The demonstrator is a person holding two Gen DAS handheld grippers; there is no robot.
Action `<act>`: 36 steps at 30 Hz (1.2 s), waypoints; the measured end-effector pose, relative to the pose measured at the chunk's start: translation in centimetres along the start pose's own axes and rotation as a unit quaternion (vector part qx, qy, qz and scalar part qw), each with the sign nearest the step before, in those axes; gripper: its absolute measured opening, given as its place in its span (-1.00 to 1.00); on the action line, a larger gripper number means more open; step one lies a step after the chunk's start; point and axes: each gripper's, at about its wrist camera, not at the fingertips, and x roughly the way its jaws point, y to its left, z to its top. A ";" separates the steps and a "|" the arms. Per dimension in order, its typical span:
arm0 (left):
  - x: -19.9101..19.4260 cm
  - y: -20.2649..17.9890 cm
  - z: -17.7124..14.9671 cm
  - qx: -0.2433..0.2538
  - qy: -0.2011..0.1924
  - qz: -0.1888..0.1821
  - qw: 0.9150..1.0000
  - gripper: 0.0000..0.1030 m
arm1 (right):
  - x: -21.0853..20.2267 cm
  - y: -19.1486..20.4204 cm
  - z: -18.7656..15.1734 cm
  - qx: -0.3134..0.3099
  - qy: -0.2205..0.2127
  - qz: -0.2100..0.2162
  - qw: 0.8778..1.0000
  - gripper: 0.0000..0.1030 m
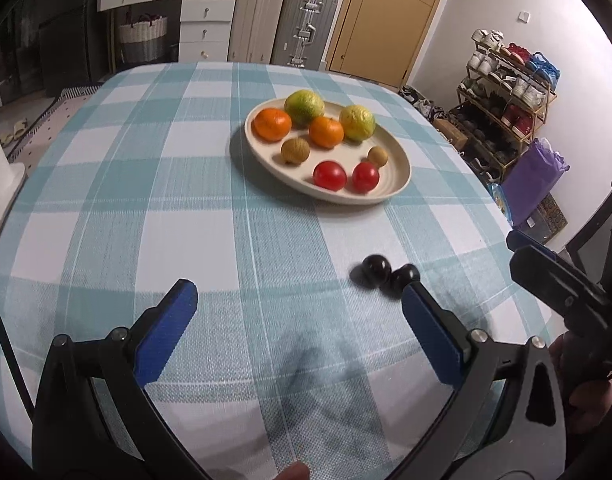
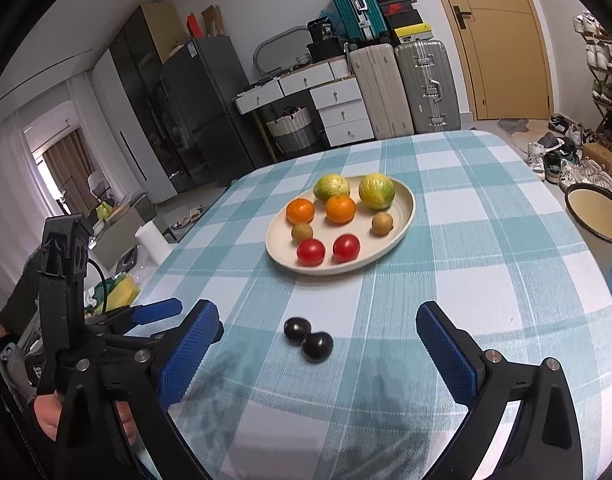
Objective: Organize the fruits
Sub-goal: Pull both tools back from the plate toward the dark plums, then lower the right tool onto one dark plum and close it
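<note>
A cream oval plate [image 1: 398, 178] [image 2: 406, 216] on the checked tablecloth holds two yellow-green citrus [image 1: 305, 106] [image 2: 376, 191], two oranges [image 1: 326, 131] [image 2: 340, 209], two small brown fruits [image 1: 295, 151] [image 2: 302, 232] and two red tomatoes [image 1: 329, 175] [image 2: 311, 252]. Two dark plums [image 1: 376, 270] [image 2: 317, 346] lie touching on the cloth in front of the plate. My left gripper [image 1: 302, 300] is open and empty, the plums by its right fingertip. My right gripper [image 2: 318, 322] is open and empty, with the plums between its fingers. Each gripper shows in the other view [image 1: 546, 264] [image 2: 154, 312].
The tablecloth [image 1: 146, 184] [image 2: 486, 216] covers the table. A cream bucket [image 2: 596, 216] stands off the right edge. A shoe rack [image 1: 506, 100], suitcases [image 2: 402, 88] and drawers [image 1: 206, 28] line the far walls.
</note>
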 end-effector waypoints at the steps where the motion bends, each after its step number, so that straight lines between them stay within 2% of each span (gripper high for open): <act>1: 0.1 0.1 -0.2 -0.002 0.002 -0.002 1.000 0.97 | 0.1 -0.1 -0.2 0.001 0.003 0.000 1.000 0.97; 10: 1.1 0.3 -1.5 0.004 0.011 -0.009 1.000 0.97 | 2.1 -0.7 -1.8 0.010 0.035 0.000 0.999 0.97; 18: 2.0 1.3 -1.3 -0.011 0.019 -0.017 1.000 0.97 | 4.3 -0.4 -2.5 -0.003 0.065 0.010 0.998 0.93; 22: 2.2 1.6 -1.1 -0.016 0.020 -0.019 0.999 0.97 | 5.5 -0.3 -2.6 -0.005 0.085 0.017 0.996 0.66; 26: 2.4 1.9 -0.9 -0.022 0.018 -0.023 0.999 0.97 | 6.6 -0.5 -2.6 0.000 0.099 0.014 0.995 0.58; 32: 2.3 2.4 -0.5 -0.033 0.013 -0.028 0.999 0.97 | 7.4 -0.4 -2.3 -0.002 0.108 0.022 0.994 0.18; 34: 2.4 2.6 -0.3 -0.037 0.014 -0.028 0.999 0.97 | 7.7 -0.3 -2.4 -0.004 0.115 0.025 0.993 -0.13; 35: 2.4 2.6 -0.2 -0.038 0.014 -0.027 0.999 0.97 | 7.7 -0.3 -2.4 -0.006 0.117 0.025 0.993 -0.16; 36: 2.4 2.7 -0.1 -0.039 0.013 -0.027 0.999 0.97 | 7.8 -0.2 -2.4 -0.008 0.119 0.027 0.993 -0.35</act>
